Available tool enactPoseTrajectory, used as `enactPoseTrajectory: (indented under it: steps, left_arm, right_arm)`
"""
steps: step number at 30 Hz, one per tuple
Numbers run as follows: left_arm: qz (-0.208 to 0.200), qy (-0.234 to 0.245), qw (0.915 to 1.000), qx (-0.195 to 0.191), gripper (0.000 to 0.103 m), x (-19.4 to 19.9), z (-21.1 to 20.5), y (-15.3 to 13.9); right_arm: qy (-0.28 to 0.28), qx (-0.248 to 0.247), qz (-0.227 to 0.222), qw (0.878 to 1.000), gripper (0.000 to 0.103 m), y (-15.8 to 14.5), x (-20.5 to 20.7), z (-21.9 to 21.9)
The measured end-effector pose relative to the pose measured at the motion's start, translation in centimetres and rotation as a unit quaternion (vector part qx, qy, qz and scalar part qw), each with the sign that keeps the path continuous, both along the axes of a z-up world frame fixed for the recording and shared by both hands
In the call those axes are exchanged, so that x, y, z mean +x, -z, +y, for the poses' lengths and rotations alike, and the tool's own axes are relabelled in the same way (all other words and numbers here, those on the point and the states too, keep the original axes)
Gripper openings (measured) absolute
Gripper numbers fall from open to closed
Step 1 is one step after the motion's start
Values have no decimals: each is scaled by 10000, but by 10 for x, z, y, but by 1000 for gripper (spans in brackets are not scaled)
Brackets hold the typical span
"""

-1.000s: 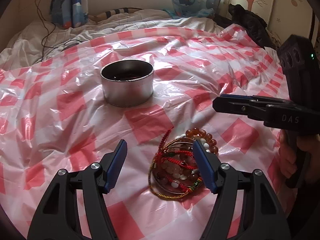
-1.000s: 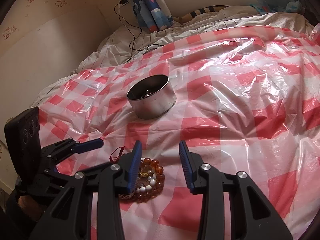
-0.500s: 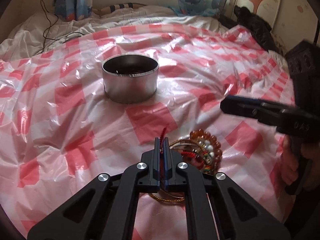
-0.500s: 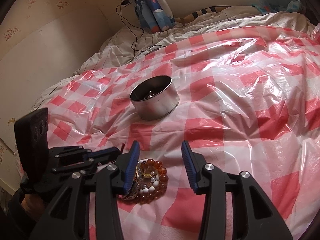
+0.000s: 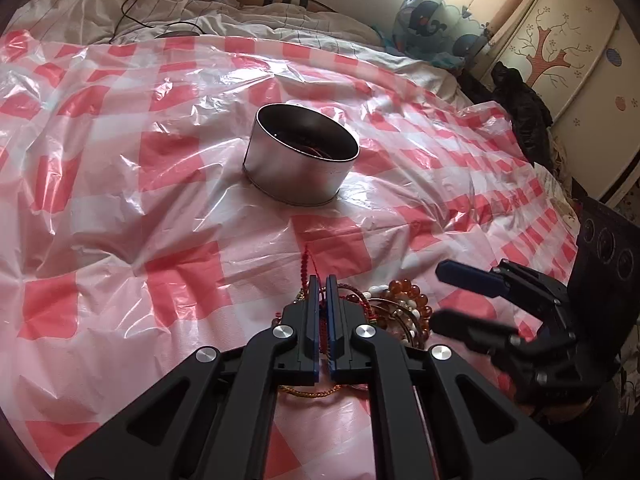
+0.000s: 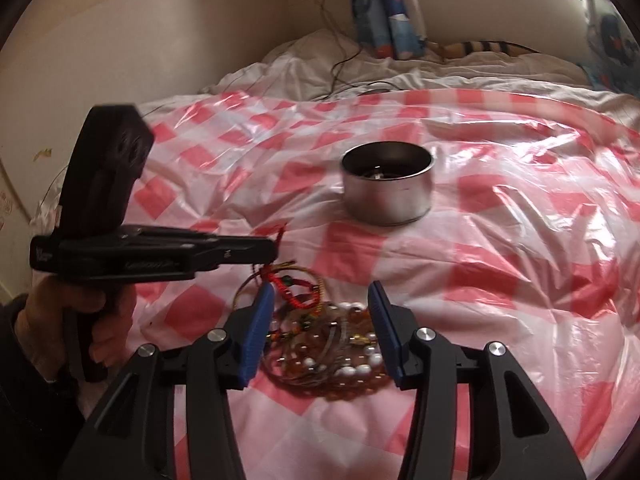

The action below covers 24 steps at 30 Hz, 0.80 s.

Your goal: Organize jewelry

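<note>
On a bed draped in red-checked plastic sheet (image 5: pixel 168 184), the left gripper (image 5: pixel 323 280) has snapped shut within the last second, its 2 blue pads now pinching the red braided cord (image 5: pixel 306 264) of a bracelet where a moment ago they stood wide apart over the heap. The cord's tail pokes out beyond the pad tips, and in the right-hand view the strand runs from the closed tips down into the pile, so the piece looks caught but not yet free of the others.

The right gripper (image 6: pixel 322 308) hovers over the jewelry pile (image 6: pixel 340 352), its jaws about half open and widening, straddling the amber and white bead bracelets without pressing on them.

The round metal tin (image 5: pixel 300 164) stands well apart, farther up the sheet, with something already inside.

The fresh grip suggests 1 bracelet is about to be drawn from the tangle toward the tin; snagged neighbours are the risk.
</note>
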State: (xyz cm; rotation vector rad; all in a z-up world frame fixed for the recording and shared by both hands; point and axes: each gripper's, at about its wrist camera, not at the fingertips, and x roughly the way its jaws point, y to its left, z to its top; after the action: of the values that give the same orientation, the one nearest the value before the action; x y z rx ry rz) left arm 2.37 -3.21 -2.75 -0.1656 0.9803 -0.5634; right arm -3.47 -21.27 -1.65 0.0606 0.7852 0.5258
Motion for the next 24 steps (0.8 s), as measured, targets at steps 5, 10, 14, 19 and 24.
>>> enactPoseTrajectory:
  steps: [5, 10, 14, 19, 24]
  left_arm:
    - [-24, -45, 9997, -257, 3, -1, 7, -6]
    - [-19, 139, 9988, -476, 3, -5, 8, -14]
    - [-98, 317, 9986, -403, 3, -9, 6, -21]
    - [-180, 94, 9990, -402, 3, -6, 18, -25]
    - [-189, -169, 9985, -493, 3, -1, 36, -29]
  right_arm:
    - [-272, -67, -257, 9993, 48, -1, -4, 17]
    - [-776, -111, -471, 9958, 48, 2, -3, 44]
    - [-1054, -229, -278, 9938, 35, 12, 7, 59]
    - [-1639, -222, 97, 9862, 28, 24, 3, 72]
    - [-2038, -430, 165, 9779, 28, 30, -8, 85]
